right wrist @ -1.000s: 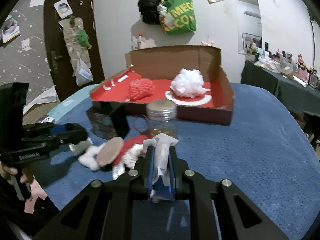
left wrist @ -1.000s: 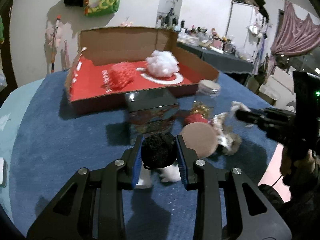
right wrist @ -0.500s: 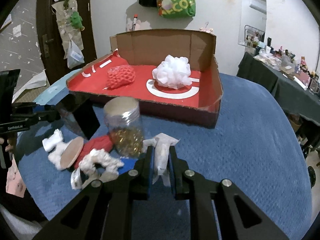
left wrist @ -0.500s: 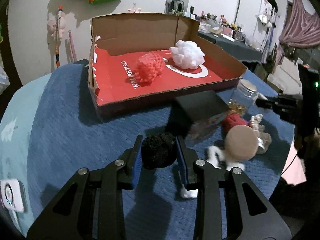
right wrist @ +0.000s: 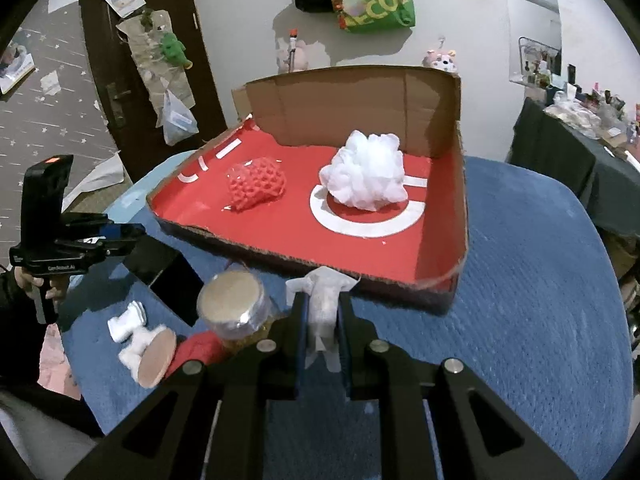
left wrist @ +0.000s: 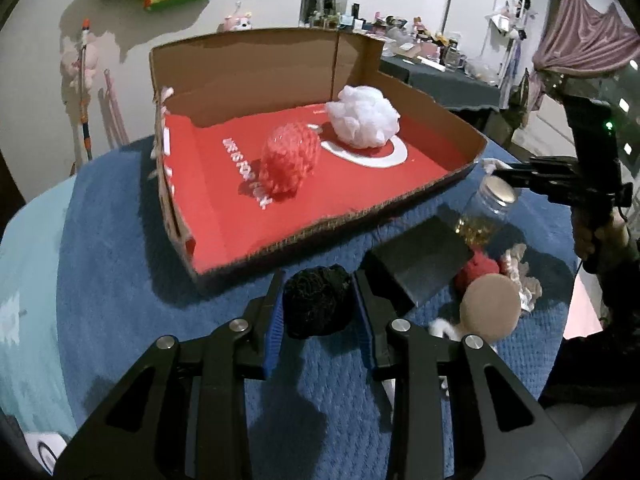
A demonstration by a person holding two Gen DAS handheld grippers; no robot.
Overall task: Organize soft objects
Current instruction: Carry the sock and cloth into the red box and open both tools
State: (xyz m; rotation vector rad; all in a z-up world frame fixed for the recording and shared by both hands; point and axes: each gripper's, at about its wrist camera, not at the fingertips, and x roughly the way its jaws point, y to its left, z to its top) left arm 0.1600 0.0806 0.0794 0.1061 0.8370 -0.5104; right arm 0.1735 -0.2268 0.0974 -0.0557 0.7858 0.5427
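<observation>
Blue textured tablecloth surface [left wrist: 120, 264] carries shallow red-lined cardboard box [left wrist: 304, 216] ahead of gripper; black rectangular block [left wrist: 420, 264], lidded clear jar [left wrist: 490, 210] ahead-right.

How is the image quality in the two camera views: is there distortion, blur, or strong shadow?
Left wrist view: strong fisheye bending with black corners; the black ball in the left gripper is sharp, and the red mesh ball casts a shadow on the box floor.
Right wrist view: same curved edges; the white cloth in the right gripper is clear, while the jar lid shows mild glare.
</observation>
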